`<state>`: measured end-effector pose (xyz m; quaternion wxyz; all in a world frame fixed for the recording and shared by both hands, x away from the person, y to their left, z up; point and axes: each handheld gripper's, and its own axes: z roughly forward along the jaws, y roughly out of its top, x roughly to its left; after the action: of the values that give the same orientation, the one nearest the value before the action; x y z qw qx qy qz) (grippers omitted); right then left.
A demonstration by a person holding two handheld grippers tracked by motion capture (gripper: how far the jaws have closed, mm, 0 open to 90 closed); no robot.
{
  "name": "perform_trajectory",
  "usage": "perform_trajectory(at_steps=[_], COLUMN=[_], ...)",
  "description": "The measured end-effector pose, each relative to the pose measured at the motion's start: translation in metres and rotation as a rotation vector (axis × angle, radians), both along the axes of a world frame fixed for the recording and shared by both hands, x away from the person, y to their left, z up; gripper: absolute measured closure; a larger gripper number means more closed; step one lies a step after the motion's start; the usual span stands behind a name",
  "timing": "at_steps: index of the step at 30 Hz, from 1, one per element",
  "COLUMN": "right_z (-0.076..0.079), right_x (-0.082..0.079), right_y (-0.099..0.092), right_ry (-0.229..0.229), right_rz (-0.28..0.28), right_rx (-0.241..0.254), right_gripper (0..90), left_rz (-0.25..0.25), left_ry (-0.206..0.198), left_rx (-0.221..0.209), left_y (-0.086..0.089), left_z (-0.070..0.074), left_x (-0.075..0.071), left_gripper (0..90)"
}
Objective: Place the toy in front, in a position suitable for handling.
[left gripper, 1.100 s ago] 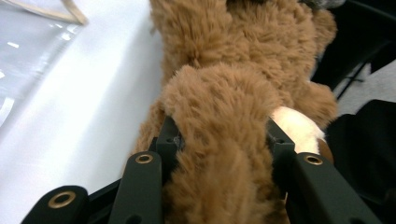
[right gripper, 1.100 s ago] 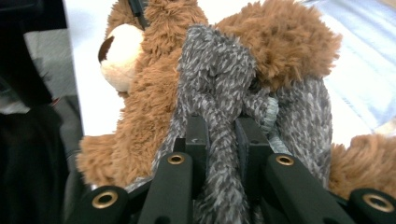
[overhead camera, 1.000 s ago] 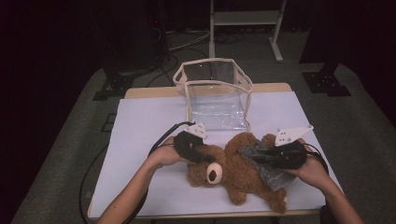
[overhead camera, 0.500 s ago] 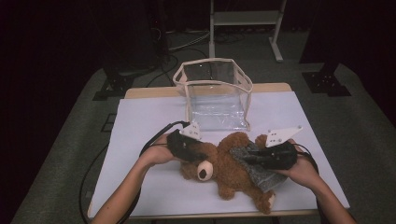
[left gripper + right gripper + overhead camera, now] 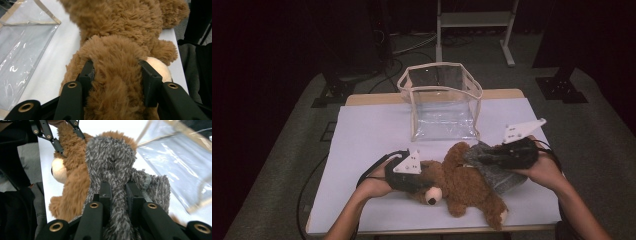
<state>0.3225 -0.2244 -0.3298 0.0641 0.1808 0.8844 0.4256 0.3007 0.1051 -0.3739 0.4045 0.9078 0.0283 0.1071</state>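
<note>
Teddy bear (image 5: 462,187) has slid left across the counter (image 5: 362,130) since a second ago and lies in front of the clear bag (image 5: 442,102). Our left gripper (image 5: 116,71) jaws have just been opening, bear's head fur bulging between them. Right gripper (image 5: 119,192) jaws stay clamped on the grey fleece garment (image 5: 112,160), draped on the bear; looks like we're dressing it. Plush shaggy pile, bag glossy vinyl with tan trim.

The teddy bear (image 5: 462,187) lies on the near part of the table (image 5: 362,130), its head to the left. The cloth (image 5: 494,165) lies on the bear's right side. The clear bag (image 5: 442,102) stands behind them, farther on the table. A stand (image 5: 474,20) is on the floor behind the table.
</note>
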Motion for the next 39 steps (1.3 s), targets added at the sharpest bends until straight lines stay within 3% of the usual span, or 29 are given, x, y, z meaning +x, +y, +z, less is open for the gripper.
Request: perform_trajectory(at_steps=[4,8,11,15,17,22,26,29,36,39], right_z=[-0.012,-0.017,-0.021,-0.023,-0.02,-0.006,-0.008,-0.011,-0.022,-0.027], right_x=[0.005,-0.004,-0.013,-0.018,-0.017,-0.012,-0.01,-0.01,-0.017,-0.019], right_y=[0.033,0.042,0.036,0.027,0.028,0.041,0.05,0.036,-0.028,-0.045], right_ry=[0.019,0.009,0.023,0.033,0.014,-0.025,-0.026,-0.019,0.044,0.059], right_rz=[0.09,0.128,0.127,0.123,0.122,0.128,0.144,0.123,0.004,-0.035], right_rx=[-0.093,-0.148,-0.141,-0.117,-0.117,-0.096,-0.133,-0.121,-0.106,-0.102], right_gripper=[77.1,77.4,77.7,77.7,77.6,77.4,77.3,77.3,77.1,77.1], left_rz=[-0.014,-0.012,-0.009,-0.035,-0.042,-0.045,-0.046,-0.047,-0.047,-0.047], left_ry=[-0.011,0.013,0.059,0.073,0.077,0.083,0.083,0.084,0.087,0.085], left_rx=[0.015,0.005,-0.025,-0.001,0.006,0.001,0.004,0.002,-0.005,0.001], left_y=[0.0,0.002,0.003,-0.003,-0.006,-0.005,-0.004,-0.002,-0.003,-0.004], left_z=[0.0,0.004,0.012,0.011,0.008,0.004,0.004,0.004,0.004,0.005], left_x=[-0.005,-0.005,-0.002,-0.002,-0.003,-0.004,-0.005,-0.004,-0.005,-0.005], left_gripper=[52.8,45.4,37.6,46.7,50.4,51.5,51.4,51.4,51.3,51.2])
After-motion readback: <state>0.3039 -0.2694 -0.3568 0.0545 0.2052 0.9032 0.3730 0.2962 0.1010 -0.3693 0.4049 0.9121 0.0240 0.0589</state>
